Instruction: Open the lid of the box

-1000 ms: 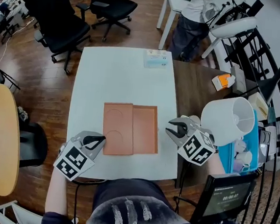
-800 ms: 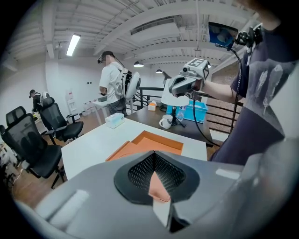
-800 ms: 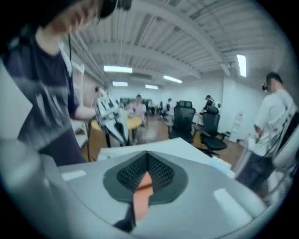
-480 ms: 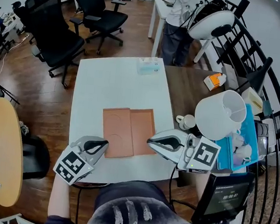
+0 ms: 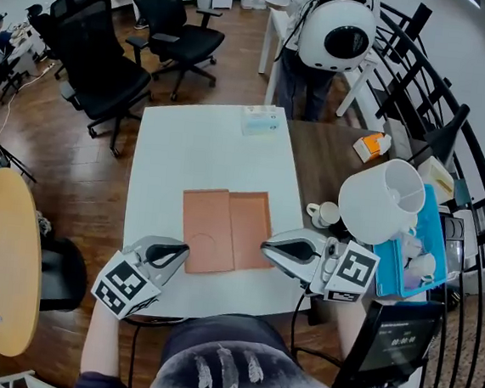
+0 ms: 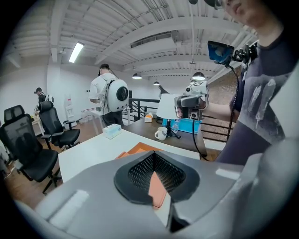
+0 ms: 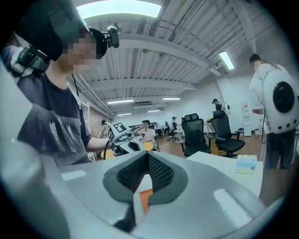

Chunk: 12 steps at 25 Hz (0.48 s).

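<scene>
- The box (image 5: 248, 228) lies mid-counter (image 5: 196, 142), its lid (image 5: 206, 232) seemingly folded open leftward.
- Left gripper (image 5: 177, 251) and right gripper (image 5: 267, 249) are shut and empty at its near corners.
- We should lift clear without nudging it.

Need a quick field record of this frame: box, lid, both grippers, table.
box: flat terracotta cardboard box, on white table
lid: open, lying flat at the box's left
left gripper: shut, empty, by the lid's near left corner
right gripper: shut, empty, by the box's near right corner
contact with box: cannot tell
</scene>
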Each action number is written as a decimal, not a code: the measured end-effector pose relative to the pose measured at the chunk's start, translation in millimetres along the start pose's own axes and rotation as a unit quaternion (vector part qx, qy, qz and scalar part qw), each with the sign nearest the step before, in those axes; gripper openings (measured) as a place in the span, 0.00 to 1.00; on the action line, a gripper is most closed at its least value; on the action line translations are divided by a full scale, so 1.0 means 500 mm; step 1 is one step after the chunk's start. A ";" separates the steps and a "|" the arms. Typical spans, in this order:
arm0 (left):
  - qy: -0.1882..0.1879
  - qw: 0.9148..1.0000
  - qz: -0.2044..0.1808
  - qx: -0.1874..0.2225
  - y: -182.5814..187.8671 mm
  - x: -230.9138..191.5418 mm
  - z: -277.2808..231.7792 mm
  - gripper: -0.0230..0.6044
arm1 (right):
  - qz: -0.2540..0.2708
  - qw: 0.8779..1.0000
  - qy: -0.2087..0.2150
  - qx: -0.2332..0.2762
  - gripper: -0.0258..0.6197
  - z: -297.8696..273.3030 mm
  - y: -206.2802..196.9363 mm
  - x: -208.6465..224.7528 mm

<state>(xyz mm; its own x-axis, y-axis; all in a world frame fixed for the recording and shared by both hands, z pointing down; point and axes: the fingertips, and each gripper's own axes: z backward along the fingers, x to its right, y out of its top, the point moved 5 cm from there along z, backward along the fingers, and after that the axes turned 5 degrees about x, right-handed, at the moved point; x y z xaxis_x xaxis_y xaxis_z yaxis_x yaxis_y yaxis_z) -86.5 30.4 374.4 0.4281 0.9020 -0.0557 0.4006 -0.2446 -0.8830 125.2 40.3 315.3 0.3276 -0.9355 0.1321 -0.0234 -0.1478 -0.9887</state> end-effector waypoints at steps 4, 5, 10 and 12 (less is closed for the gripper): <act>0.001 1.000 -0.001 0.003 0.003 -0.002 0.006 0.06 | -0.002 1.000 0.004 -0.004 0.04 -0.009 -0.005 -0.002; 0.001 1.000 -0.001 0.003 0.005 -0.003 0.008 0.06 | -0.003 1.000 0.006 -0.006 0.04 -0.011 -0.007 -0.003; 0.002 1.000 -0.001 0.003 0.001 0.002 0.012 0.06 | -0.012 1.000 0.010 -0.011 0.04 -0.013 -0.018 -0.011; 0.003 1.000 0.002 0.003 -0.002 0.005 0.013 0.06 | -0.016 1.000 0.012 -0.010 0.04 -0.013 -0.022 -0.013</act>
<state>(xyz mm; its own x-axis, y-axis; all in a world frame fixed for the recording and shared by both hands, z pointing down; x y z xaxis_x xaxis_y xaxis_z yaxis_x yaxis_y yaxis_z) -90.8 35.3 372.1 0.4344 0.8990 -0.0558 0.3944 -0.2455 -0.8855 117.2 45.8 325.9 0.3059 -0.9377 0.1648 -0.0326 -0.1833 -0.9825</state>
